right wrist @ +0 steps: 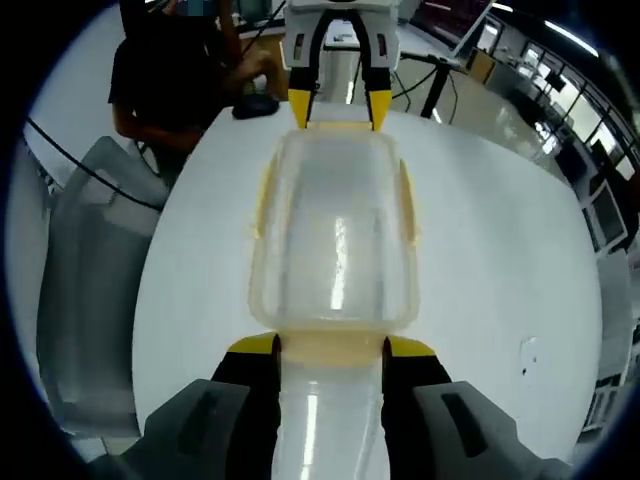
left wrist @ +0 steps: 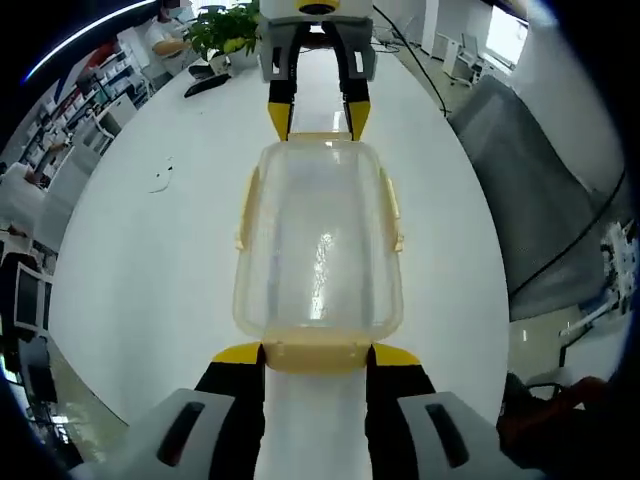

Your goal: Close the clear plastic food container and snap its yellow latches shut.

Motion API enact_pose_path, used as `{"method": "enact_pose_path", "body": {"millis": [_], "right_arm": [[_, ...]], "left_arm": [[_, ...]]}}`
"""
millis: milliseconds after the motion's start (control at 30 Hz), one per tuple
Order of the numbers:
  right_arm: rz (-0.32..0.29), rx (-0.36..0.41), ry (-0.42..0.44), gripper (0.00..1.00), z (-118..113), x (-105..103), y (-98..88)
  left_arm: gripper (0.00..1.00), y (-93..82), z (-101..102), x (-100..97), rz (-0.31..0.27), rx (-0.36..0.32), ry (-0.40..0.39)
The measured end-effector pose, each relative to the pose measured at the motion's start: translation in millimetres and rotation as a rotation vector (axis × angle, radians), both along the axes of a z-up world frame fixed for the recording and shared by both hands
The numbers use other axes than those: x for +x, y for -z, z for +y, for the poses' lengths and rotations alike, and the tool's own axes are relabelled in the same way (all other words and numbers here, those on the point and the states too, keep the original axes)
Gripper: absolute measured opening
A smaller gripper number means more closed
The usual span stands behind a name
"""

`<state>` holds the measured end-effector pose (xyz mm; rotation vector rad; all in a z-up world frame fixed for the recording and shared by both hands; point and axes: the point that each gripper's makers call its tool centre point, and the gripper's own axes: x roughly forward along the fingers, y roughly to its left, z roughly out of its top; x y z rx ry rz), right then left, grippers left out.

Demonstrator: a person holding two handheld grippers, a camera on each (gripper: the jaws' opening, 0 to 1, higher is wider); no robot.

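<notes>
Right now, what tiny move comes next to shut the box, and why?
Probably squeeze each gripper shut on its end latch. The lid already lies on the container, and the left gripper and right gripper sit at opposite ends, open, jaws either side of a yellow latch. Whether the side latches are snapped is hard to tell.

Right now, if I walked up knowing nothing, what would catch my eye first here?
A clear plastic food container with yellow latches along its sides lies in the middle of a white table. Two yellow-tipped grippers face each other across it: the left gripper at one short end, the right gripper at the opposite end. Each has its jaws spread to either side of that end's latch.
</notes>
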<state>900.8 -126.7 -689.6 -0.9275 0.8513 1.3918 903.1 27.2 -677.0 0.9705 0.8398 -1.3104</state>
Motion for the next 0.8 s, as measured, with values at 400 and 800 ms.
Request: {"method": "enact_pose_path", "body": {"millis": [400,800], "right_arm": [[0.009,-0.017,0.032,0.36,-65.1,-3.5,-19.3],[0.034,-0.027,0.096,0.36,-135.8,-7.7,-22.2]], "left_arm": [[0.33,-11.4,-62.6,7.5,-0.015,-0.015,0.029],[0.33,-10.3,-130.8,17.8,-0.02,-0.051,0.083]]}}
